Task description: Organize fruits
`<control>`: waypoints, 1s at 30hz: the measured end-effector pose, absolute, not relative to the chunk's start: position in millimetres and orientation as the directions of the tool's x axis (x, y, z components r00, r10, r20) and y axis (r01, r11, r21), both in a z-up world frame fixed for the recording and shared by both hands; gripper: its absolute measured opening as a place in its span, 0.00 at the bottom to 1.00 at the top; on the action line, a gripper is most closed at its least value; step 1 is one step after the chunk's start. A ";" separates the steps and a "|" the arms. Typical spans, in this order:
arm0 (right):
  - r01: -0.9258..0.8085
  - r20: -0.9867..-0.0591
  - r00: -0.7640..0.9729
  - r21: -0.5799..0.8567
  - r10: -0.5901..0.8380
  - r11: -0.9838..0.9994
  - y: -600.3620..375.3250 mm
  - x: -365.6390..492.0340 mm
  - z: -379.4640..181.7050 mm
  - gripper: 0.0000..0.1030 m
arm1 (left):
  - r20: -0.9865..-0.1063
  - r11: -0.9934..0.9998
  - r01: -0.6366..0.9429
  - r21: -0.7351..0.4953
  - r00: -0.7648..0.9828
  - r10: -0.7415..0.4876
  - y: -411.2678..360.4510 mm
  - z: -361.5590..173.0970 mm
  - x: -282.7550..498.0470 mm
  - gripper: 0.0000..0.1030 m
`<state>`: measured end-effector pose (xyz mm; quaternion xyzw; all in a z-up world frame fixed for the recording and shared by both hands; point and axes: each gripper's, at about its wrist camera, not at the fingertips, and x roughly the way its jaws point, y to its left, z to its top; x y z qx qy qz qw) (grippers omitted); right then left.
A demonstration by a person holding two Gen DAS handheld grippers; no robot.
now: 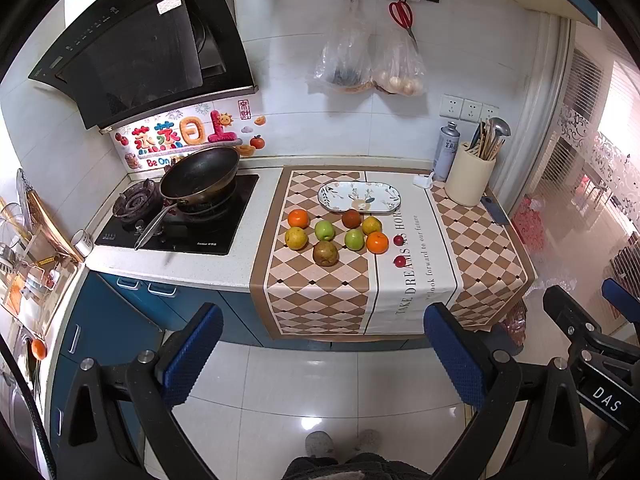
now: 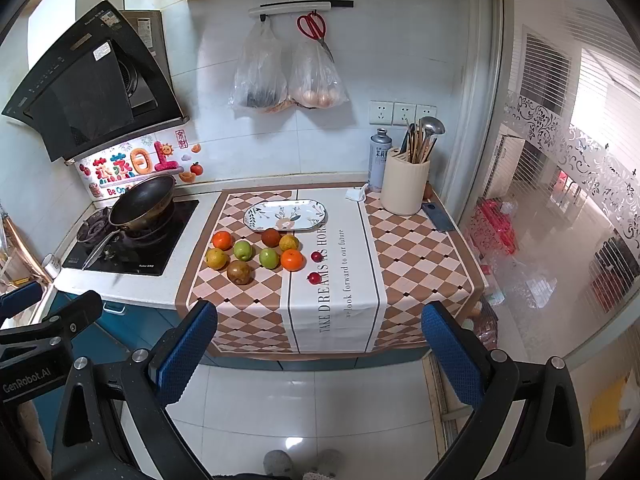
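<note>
Jaws of left gripper [image 1: 324,354] and right gripper [image 2: 320,354] wide, empty, well short of fruits [image 1: 338,234].

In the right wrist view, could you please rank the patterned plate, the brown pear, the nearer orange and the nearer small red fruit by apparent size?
1. patterned plate
2. brown pear
3. nearer orange, only slightly smaller than the pear, so that pair is uncertain
4. nearer small red fruit
</note>
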<state>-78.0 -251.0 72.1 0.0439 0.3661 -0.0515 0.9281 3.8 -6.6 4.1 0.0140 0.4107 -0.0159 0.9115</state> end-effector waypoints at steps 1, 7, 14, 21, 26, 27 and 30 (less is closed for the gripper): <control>0.128 -0.685 0.726 0.045 -0.062 0.991 -251.0 -77.6 72.4 1.00 | -0.748 0.999 0.039 0.013 0.663 -0.017 -6.5 3.8 3.5 1.00; 0.129 -0.686 0.725 0.047 -0.061 0.991 -252.6 -78.0 69.7 1.00 | -0.749 0.999 0.039 0.013 0.662 -0.016 -6.1 3.3 3.5 1.00; 0.128 -0.687 0.724 0.050 -0.059 0.991 -252.3 -76.9 70.0 1.00 | -0.749 0.999 0.041 0.014 0.662 -0.017 -5.6 3.7 3.7 1.00; 0.125 -0.693 0.719 0.055 -0.053 0.991 -250.7 -75.9 68.3 1.00 | -0.749 0.999 0.043 0.016 0.662 -0.016 -4.7 3.3 3.7 1.00; 0.128 -0.689 0.722 0.057 -0.054 0.990 -251.7 -76.1 68.1 1.00 | -0.748 0.999 0.043 0.015 0.663 -0.017 -5.3 3.8 4.3 1.00; 0.129 -0.689 0.723 0.058 -0.053 0.990 -251.9 -76.5 67.7 1.00 | -0.749 0.999 0.043 0.014 0.662 -0.018 -4.6 3.6 4.1 1.00; 0.129 -0.689 0.723 0.058 -0.054 0.990 -252.1 -76.9 68.0 1.00 | -0.749 0.999 0.044 0.016 0.662 -0.017 -9.0 7.7 6.5 1.00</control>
